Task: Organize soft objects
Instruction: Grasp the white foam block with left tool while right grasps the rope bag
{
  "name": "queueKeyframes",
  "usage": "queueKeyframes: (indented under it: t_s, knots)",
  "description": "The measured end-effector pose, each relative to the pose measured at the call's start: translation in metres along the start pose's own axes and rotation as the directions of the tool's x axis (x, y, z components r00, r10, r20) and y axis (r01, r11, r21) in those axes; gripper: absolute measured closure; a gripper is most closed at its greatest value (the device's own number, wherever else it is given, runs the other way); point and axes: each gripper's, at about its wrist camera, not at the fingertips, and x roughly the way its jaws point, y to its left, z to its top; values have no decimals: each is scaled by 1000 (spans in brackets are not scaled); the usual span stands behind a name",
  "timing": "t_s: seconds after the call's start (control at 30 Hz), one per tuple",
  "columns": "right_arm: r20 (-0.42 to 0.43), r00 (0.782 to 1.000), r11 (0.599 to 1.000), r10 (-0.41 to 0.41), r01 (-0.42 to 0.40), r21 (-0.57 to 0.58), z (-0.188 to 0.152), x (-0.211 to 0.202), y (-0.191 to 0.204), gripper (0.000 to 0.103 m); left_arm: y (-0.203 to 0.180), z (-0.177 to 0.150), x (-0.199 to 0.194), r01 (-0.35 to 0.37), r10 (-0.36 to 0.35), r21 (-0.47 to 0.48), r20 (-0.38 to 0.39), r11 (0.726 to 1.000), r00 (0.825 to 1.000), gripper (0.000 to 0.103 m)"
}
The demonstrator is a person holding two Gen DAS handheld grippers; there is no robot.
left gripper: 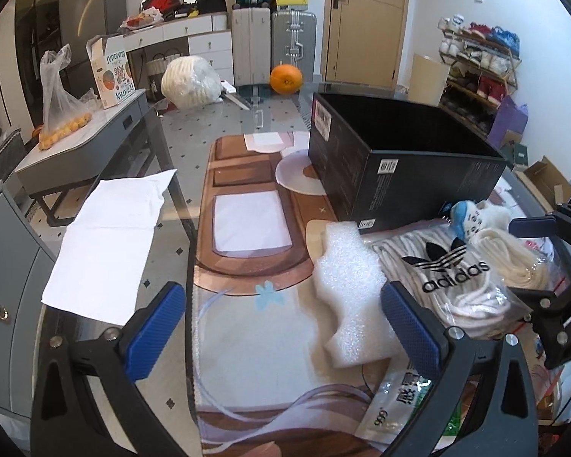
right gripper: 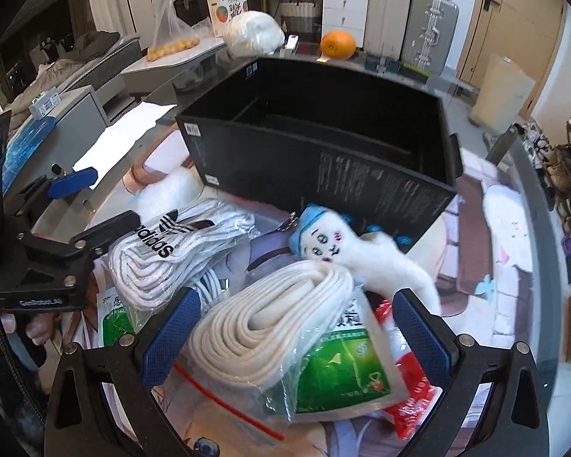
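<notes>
Two suitcases (left gripper: pixel 274 49) stand behind the glass table (left gripper: pixel 194 137).

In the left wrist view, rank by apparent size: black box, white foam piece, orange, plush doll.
1. black box
2. white foam piece
3. plush doll and orange: look alike; orange is farther, doll partly hidden, so unranked.

A black box (right gripper: pixel 323 160) is seen, white print on its side. White socks (right gripper: pixel 163 251) carry a black logo. The plush doll (right gripper: pixel 346 251) is white, capped blue. Blue, textured pads (left gripper: pixel 152 327) are fitted on black frames.
</notes>
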Motion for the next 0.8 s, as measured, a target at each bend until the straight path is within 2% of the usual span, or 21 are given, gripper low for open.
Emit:
queueKeyframes:
  t_s: [0.2,0.3,0.47,0.6,0.67,0.7,0.77,0.8]
  knots:
    - [-7,1000,1000,14,-14,-5,-5,6,-2,1,-5,3,6,13,-13,16,-30,1000,999,0]
    - [5,999,999,33,-33,-6,-10,3,-5,9,-8,5,6,28,-27,33,-32,999,999,0]
    - [31,997,997,77,-76,-26,-19,-5,-6,28,-13,4,7,43,-41,49,-42,998,998,0]
    - [44,994,994,105,-104,-18,-22,-7,-6,36,-15,5,13,47,-43,61,-67,997,997,1]
    - [52,992,993,116,-115,-19,-25,-10,-7,41,-17,3,14,55,-50,66,-76,996,996,8]
    - [55,992,993,118,-117,-19,-27,-11,-8,42,-19,2,17,70,-63,70,-89,995,994,21]
    - [64,991,992,121,-120,-25,-28,-13,-7,48,-21,2,15,63,-56,83,-82,995,995,28]
    - [68,990,992,124,-123,-21,-28,-13,-8,49,-23,1,13,76,-69,90,-72,993,995,41]
